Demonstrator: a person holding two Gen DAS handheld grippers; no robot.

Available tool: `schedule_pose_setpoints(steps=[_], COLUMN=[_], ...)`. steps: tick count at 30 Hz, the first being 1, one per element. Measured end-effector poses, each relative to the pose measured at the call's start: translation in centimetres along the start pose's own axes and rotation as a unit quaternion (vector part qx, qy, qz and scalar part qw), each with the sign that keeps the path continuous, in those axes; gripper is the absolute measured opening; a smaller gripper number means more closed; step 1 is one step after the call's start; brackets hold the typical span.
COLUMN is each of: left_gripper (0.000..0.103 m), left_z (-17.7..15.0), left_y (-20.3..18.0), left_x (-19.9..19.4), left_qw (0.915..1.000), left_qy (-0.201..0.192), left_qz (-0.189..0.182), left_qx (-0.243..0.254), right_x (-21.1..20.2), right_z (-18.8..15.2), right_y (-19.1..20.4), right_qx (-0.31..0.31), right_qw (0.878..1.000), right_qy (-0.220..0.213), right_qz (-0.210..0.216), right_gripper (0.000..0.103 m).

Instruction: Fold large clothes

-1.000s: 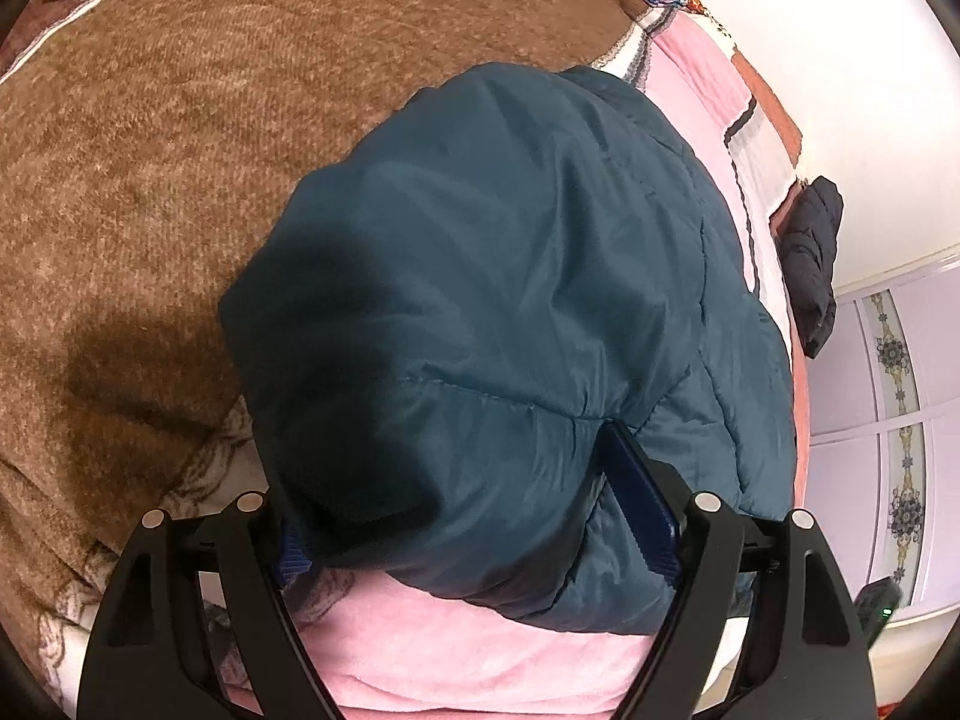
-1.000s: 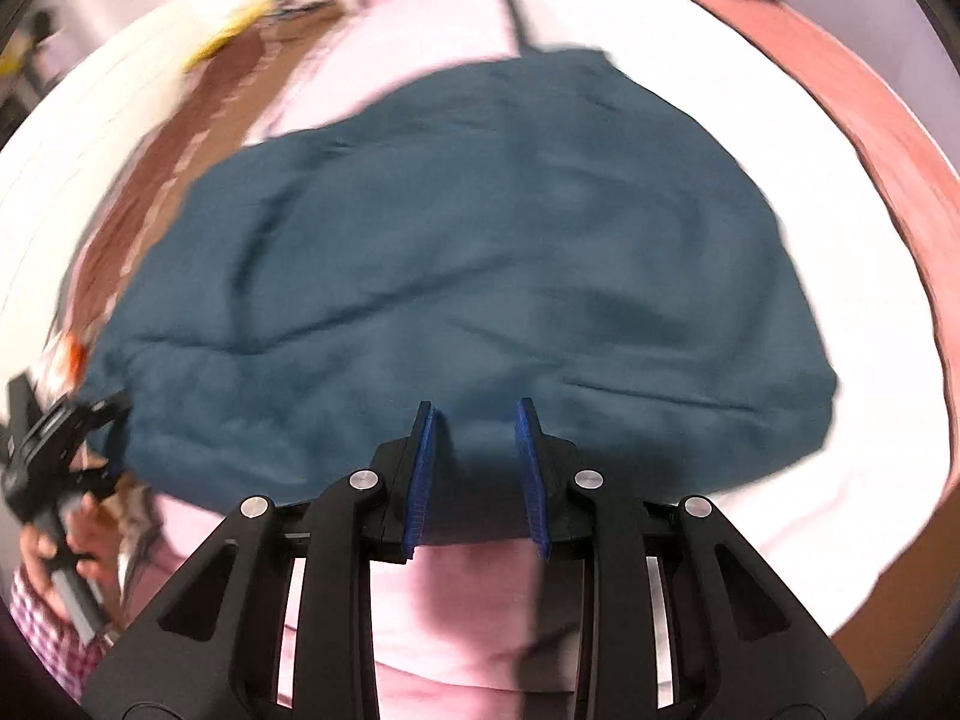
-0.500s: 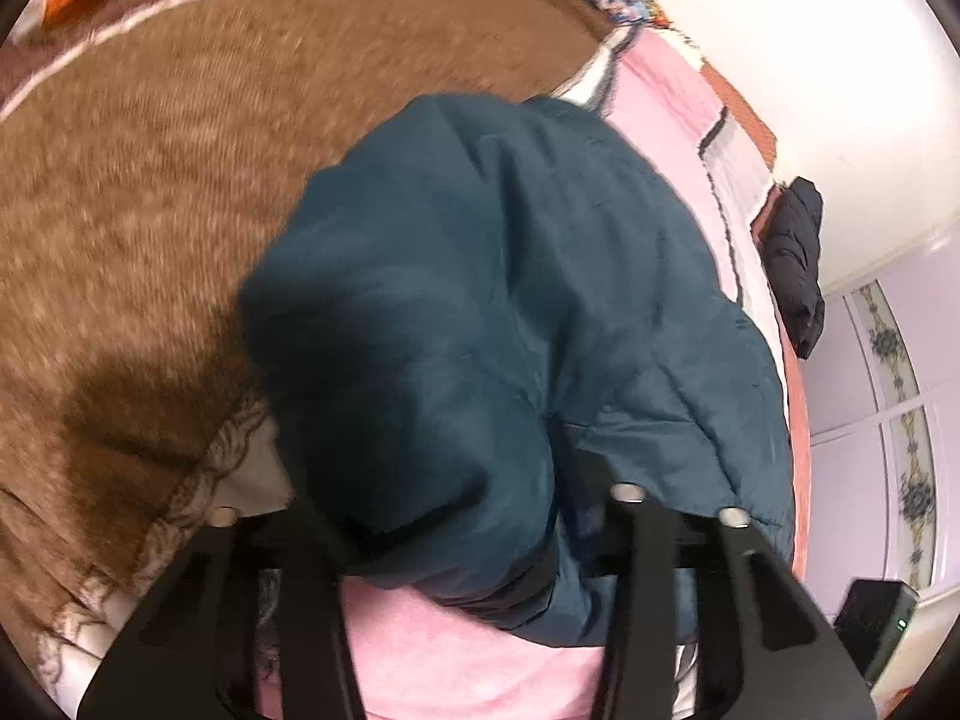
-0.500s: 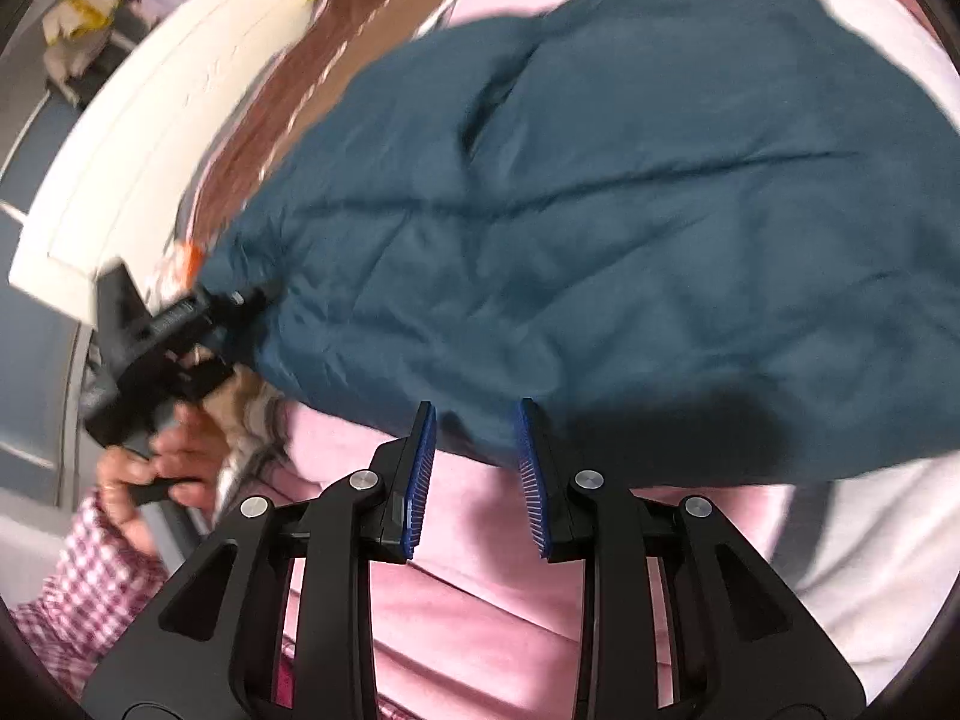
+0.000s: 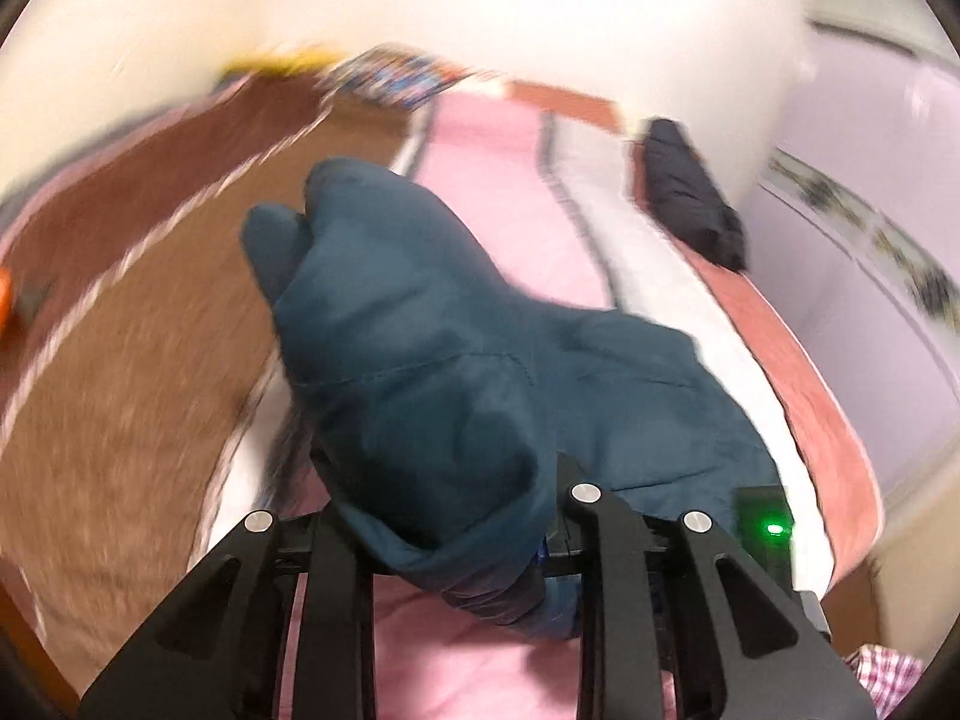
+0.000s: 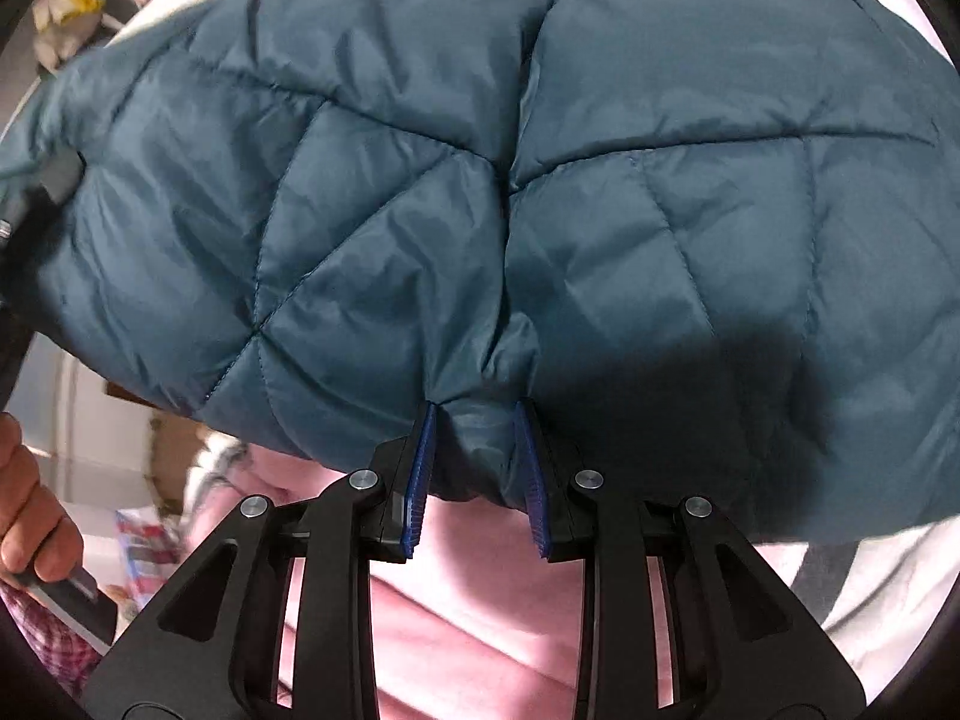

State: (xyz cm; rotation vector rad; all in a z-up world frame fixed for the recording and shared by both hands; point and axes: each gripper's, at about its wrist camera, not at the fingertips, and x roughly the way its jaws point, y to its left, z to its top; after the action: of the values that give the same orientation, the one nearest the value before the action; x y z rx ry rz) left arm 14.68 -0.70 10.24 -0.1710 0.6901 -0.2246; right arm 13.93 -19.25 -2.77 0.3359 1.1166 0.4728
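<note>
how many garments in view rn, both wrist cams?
2. The teal quilted jacket is pinched at its edge by both the right gripper and the left gripper. A dark garment lies at the bed's far edge. Others may be hidden.

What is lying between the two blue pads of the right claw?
In the right wrist view, a pinched fold of the teal quilted jacket sits between the pads of the right claw.

A bed (image 5: 798, 360) under a pink blanket (image 5: 498, 180); brown blanket (image 5: 120, 372) alongside; white wall (image 5: 540, 18); lilac wardrobe doors (image 5: 870, 180).
</note>
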Motion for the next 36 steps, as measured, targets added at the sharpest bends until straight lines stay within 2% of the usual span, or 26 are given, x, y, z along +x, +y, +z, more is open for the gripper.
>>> schedule_pose_setpoints(steps=[2,4,7,9,11,14,18,20,23,26,28,31,33,36], left_gripper=[0.025,0.025,0.025,0.025,0.025,0.025,0.025,0.025,0.025,0.027,0.029,0.04,0.056,0.07], left_z=[0.8,1.3,1.3,0.7,-0.1,-1.5,-4.2,-5.6,-6.7,-7.7,-8.6,-9.5,-9.0,-7.8], left_y=[-2.9,-5.9,-9.9,-12.6,-15.4,-18.8,-22.6,-24.0,-25.4,-25.0,-24.8,-25.4,-25.6,-25.8], left_x=[-0.4,-0.6,-0.2,0.4,1.4,3.4,6.3,8.1,10.0,11.5,12.0,11.9,11.4,10.5], left_qw=[0.9989,0.9959,0.9892,0.9829,0.975,0.9651,0.9508,0.9456,0.9401,0.9385,0.9345,0.9292,0.9303,0.9313], left_qy=[-0.015,-0.025,-0.029,-0.026,-0.019,0.004,0.043,0.067,0.085,0.106,0.111,0.115,0.121,0.129], left_qz=[-0.006,-0.019,-0.035,-0.048,-0.063,-0.085,-0.107,-0.116,-0.118,-0.121,-0.12,-0.124,-0.142,-0.176], left_qx=[0.045,0.085,0.139,0.176,0.212,0.247,0.288,0.297,0.308,0.305,0.316,0.328,0.316,0.292], right_x=[-3.0,-7.9,-14.4,-16.3,-16.7,-15.2,-13.2,-13.5,-14.0,-14.3,-14.7,-15.6,-16.3,-18.5], right_z=[-0.8,-2.1,-4.3,-5.5,-6.3,-6.7,-7.1,-7.5,-8.2,-9.1,-8.7,-9.0,-9.5,-10.4], right_y=[-1.2,-3.1,-8.1,-12.7,-16.8,-20.9,-21.8,-22.6,-24.0,-25.4,-26.6,-27.2,-27.2,-28.0], right_qx=[0.023,0.031,0.076,0.129,0.184,0.223,0.239,0.244,0.257,0.272,0.278,0.279,0.279,0.285], right_qw=[0.999,0.996,0.984,0.975,0.965,0.962,0.959,0.958,0.953,0.948,0.945,0.945,0.945,0.941], right_qy=[-0.017,-0.077,-0.16,-0.182,-0.179,-0.156,-0.15,-0.153,-0.157,-0.157,-0.158,-0.159,-0.163,-0.175], right_qz=[0.025,0.045,0.006,-0.023,-0.042,-0.023,-0.001,0.012,0.041,0.06,0.068,0.065,0.057,0.046], right_gripper=[0.028,0.028,0.028,0.028,0.028,0.03,0.03,0.03,0.03,0.028,0.028,0.028,0.028,0.028])
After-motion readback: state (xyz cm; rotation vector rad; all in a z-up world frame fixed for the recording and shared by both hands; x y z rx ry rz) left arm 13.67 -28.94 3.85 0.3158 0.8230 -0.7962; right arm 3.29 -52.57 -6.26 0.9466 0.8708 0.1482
